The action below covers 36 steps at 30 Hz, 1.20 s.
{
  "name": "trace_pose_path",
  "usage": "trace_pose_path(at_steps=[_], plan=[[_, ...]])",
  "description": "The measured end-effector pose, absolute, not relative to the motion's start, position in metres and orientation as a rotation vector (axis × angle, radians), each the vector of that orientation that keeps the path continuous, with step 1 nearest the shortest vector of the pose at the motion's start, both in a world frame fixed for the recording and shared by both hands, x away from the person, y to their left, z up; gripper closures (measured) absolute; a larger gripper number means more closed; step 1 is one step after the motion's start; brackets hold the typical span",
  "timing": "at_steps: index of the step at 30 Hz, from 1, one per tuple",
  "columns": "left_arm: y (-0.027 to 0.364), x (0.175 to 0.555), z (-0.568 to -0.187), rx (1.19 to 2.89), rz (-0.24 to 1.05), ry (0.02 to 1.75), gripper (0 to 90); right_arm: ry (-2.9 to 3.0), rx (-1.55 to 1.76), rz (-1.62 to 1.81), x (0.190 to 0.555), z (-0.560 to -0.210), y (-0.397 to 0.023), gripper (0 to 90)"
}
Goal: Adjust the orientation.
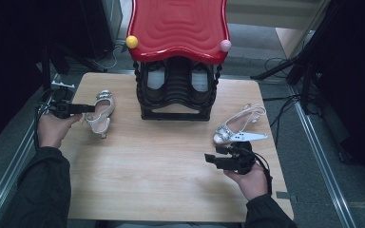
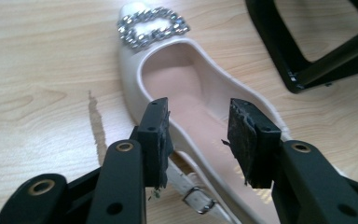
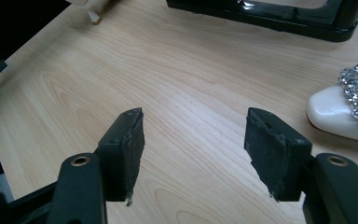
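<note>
A white slingback shoe (image 1: pixel 100 111) with a rhinestone buckle stands on the wooden table (image 1: pixel 161 166) at the left. My left gripper (image 1: pixel 91 108) is at its heel end. In the left gripper view the jaws (image 2: pixel 200 140) stand apart over the shoe (image 2: pixel 182 88), with the insole between the pads and neither pad pressing on it. The matching shoe (image 1: pixel 237 127) lies at the right, strap toward the far edge. Just in front of it my right gripper (image 1: pixel 211 159) is open over bare wood (image 3: pixel 193 149), with the shoe's toe (image 3: pixel 340 112) off to its right.
A black shoe rack (image 1: pixel 176 90) with a glossy red wavy top (image 1: pixel 178 26) stands at the back centre, with pale shapes inside it. Its black base (image 3: pixel 279 18) lies ahead of the right gripper. Cables and stands surround the table on the floor.
</note>
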<state>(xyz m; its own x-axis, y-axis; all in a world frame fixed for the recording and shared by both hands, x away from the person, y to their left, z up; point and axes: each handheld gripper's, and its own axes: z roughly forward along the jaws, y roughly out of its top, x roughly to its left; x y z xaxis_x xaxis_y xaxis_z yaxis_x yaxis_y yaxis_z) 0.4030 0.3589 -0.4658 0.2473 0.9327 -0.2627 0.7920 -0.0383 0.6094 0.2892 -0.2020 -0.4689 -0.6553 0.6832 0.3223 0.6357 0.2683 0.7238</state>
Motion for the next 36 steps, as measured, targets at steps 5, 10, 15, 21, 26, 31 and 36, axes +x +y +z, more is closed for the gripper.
trace_pose_path(at_steps=[5,10,15,21,26,31,36], plan=[[0.360,0.409,-0.476,1.867,0.255,1.608,57.7,2.449,1.293,1.353,0.286,-0.469,-0.205,38.3],[0.360,0.416,-0.488,1.870,0.219,1.638,58.0,2.436,1.311,1.344,0.283,-0.470,-0.209,37.8],[0.358,0.421,-0.498,1.852,0.194,1.654,62.3,2.422,1.323,1.337,0.280,-0.471,-0.213,37.4],[0.359,0.421,-0.498,1.867,0.232,1.684,77.4,2.416,1.339,1.327,0.279,-0.472,-0.216,37.4],[0.362,0.420,-0.498,1.829,0.211,1.712,86.2,2.425,1.331,1.320,0.279,-0.472,-0.213,37.2],[0.363,0.418,-0.491,1.787,0.160,1.681,86.5,2.432,1.320,1.321,0.279,-0.473,-0.211,37.1],[0.362,0.412,-0.484,1.780,0.150,1.651,86.7,2.428,1.317,1.324,0.280,-0.472,-0.212,37.2]])
